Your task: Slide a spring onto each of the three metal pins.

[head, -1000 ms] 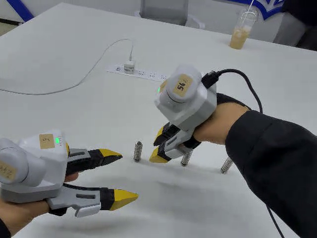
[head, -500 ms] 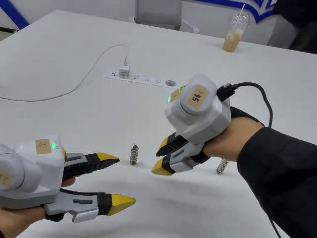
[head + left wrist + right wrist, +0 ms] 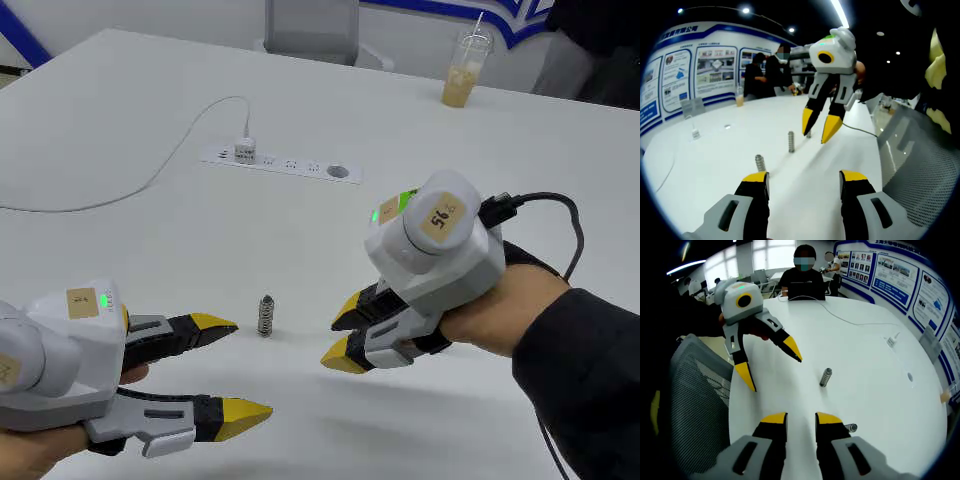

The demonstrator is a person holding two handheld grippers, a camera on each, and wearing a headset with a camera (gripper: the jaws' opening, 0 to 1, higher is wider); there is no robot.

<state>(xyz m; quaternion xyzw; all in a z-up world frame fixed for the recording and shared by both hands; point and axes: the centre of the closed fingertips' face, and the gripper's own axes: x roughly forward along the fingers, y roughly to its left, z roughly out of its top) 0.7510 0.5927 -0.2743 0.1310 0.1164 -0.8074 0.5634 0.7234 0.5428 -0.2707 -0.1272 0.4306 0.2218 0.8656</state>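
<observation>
The left claw [image 3: 240, 368], white-bodied with black jaws and yellow tips, hovers low over the near edge of the white worktop [image 3: 120, 110]. Its jaws are spread wide and grasp nothing. Just beyond its upper tip a small coiled grey metal spring [image 3: 266, 315] stands upright on the worktop, touching neither claw. The right claw [image 3: 340, 340] hangs to the right of that spring and apart from it. Its jaws are parted only a little and hold nothing.

In the left gripper view three springs stand in a row ahead of the wide jaws: the nearest spring [image 3: 760, 162], the middle spring [image 3: 791, 141] and the farthest spring [image 3: 808, 134]. The right claw's tips hang close by the farthest one. In the right gripper view one spring sits just beside a jaw tip; whether they touch cannot be told.

Farther back on the worktop lie a white power strip [image 3: 280, 162] with a plugged-in white cable [image 3: 170, 160], and a clear plastic cup of pale drink [image 3: 462, 70].
</observation>
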